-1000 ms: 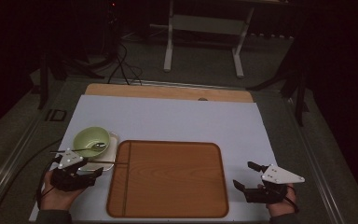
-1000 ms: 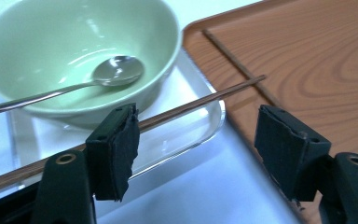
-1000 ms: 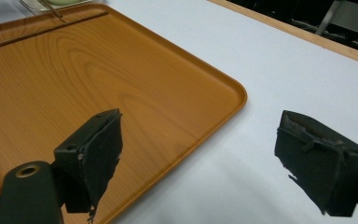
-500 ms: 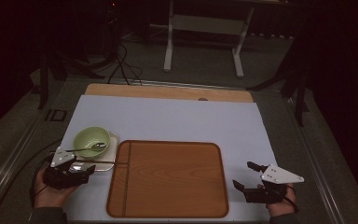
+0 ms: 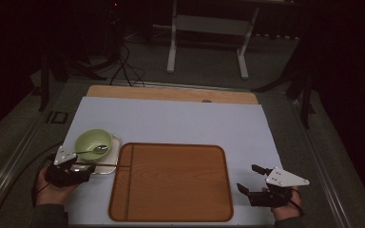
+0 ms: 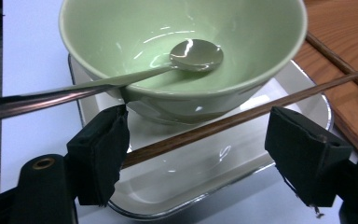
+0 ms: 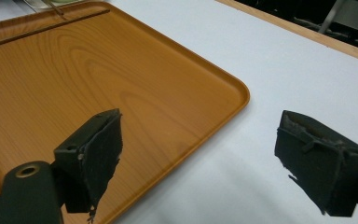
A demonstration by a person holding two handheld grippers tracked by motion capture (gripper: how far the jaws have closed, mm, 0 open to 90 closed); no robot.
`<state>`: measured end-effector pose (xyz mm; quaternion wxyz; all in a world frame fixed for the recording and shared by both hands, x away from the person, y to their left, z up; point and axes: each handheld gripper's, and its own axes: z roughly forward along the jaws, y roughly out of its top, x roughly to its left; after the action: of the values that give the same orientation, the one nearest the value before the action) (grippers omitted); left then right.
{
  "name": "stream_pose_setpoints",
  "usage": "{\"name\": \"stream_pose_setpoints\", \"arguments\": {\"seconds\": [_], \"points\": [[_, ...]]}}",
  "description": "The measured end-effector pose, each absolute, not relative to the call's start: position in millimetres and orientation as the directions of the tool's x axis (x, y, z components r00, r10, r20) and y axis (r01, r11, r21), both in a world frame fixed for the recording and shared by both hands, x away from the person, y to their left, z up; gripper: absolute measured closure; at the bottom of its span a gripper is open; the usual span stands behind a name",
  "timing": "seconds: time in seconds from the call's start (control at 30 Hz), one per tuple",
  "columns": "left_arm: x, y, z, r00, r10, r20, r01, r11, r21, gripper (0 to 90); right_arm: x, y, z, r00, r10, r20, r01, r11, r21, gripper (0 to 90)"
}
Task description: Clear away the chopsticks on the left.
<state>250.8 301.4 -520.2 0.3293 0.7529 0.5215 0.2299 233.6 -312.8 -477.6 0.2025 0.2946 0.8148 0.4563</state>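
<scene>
Over the near left corner of the white-covered table (image 5: 180,118), from the high view, I have my left gripper (image 5: 86,169) sitting just beside the small white rectangular dish (image 5: 114,141). That dish carries the pale green ceramic bowl (image 5: 93,142), and the polished steel spoon (image 5: 95,149) rests in it with the handle poking out toward my hand. One thin dark wooden chopstick (image 5: 105,165) bridges from the dish onto the left edge of the big brown wooden tray (image 5: 171,183). My right gripper (image 5: 249,179) hangs by the tray's near right corner, jaws spread, nothing in them.

Now the left gripper view: the left gripper (image 6: 196,149) jaws have just been opening and stand wide apart. The chopstick (image 6: 242,116) passes between the pads, lying on the dish (image 6: 200,186), but I can't tell whether the left pad touches it; I'd call it released. The spoon (image 6: 130,74) handle crosses just above the left pad, and the bowl (image 6: 182,37) is close ahead.

Right gripper view: the right gripper (image 7: 196,154) is open too, straddling the tray (image 7: 98,84) rim, one pad over wood, one over the table (image 7: 279,70).

For a clean grab, I'd sink lower, square the pads across the chopstick, keep clear of the spoon handle, then close slowly so the stick doesn't roll off the dish rim.
</scene>
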Motion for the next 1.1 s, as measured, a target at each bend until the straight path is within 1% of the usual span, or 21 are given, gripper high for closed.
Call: {"name": "stream_pose_setpoints", "arguments": {"seconds": [0.17,0.23,0.3,0.57,0.63,0.67,0.7,0.73,0.8,0.83,0.93,1.1], "points": [[254,302,-523,0.348,0.937,0.006,0.639,-0.242,0.73,24.5,234,-313,-478,-0.746,0.663,-0.06,0.295,0.41,0.863,14.8],[255,302,-526,0.355,0.935,0.011,0.653,-0.256,0.713,25.6,234,-313,-478,-0.745,0.664,-0.063,0.293,0.411,0.863,14.8],[255,302,-526,0.357,0.934,0.009,0.654,-0.257,0.711,29.4,234,-313,-478,-0.745,0.664,-0.062,0.293,0.41,0.864,14.8],[253,299,-526,0.355,0.934,0.042,0.665,-0.283,0.692,40.0,234,-313,-477,-0.743,0.667,-0.06,0.295,0.407,0.864,14.8],[250,297,-525,0.355,0.933,0.052,0.665,-0.291,0.687,44.7,234,-313,-477,-0.742,0.667,-0.06,0.296,0.407,0.864,14.8],[249,296,-524,0.36,0.931,0.06,0.663,-0.3,0.685,44.7,234,-314,-477,-0.742,0.668,-0.06,0.296,0.407,0.864,14.8],[249,296,-524,0.36,0.931,0.06,0.663,-0.3,0.685,46.9,234,-314,-477,-0.742,0.668,-0.06,0.296,0.407,0.864,14.8],[246,292,-522,0.369,0.926,0.075,0.659,-0.317,0.682,51.8,234,-314,-477,-0.742,0.668,-0.06,0.296,0.406,0.865,14.8],[245,291,-522,0.37,0.926,0.075,0.657,-0.318,0.684,54.9,234,-314,-477,-0.742,0.668,-0.06,0.296,0.406,0.864,14.8],[244,291,-522,0.374,0.924,0.075,0.656,-0.321,0.683,54.9,234,-314,-477,-0.742,0.668,-0.06,0.296,0.406,0.864,14.8],[242,288,-520,0.393,0.917,0.075,0.65,-0.335,0.682,59.6,233,-314,-477,-0.742,0.668,-0.06,0.296,0.406,0.865,14.8],[241,281,-519,0.422,0.902,0.087,0.635,-0.362,0.682,64.5,234,-314,-477,-0.742,0.667,-0.059,0.296,0.405,0.865,14.8]]}}
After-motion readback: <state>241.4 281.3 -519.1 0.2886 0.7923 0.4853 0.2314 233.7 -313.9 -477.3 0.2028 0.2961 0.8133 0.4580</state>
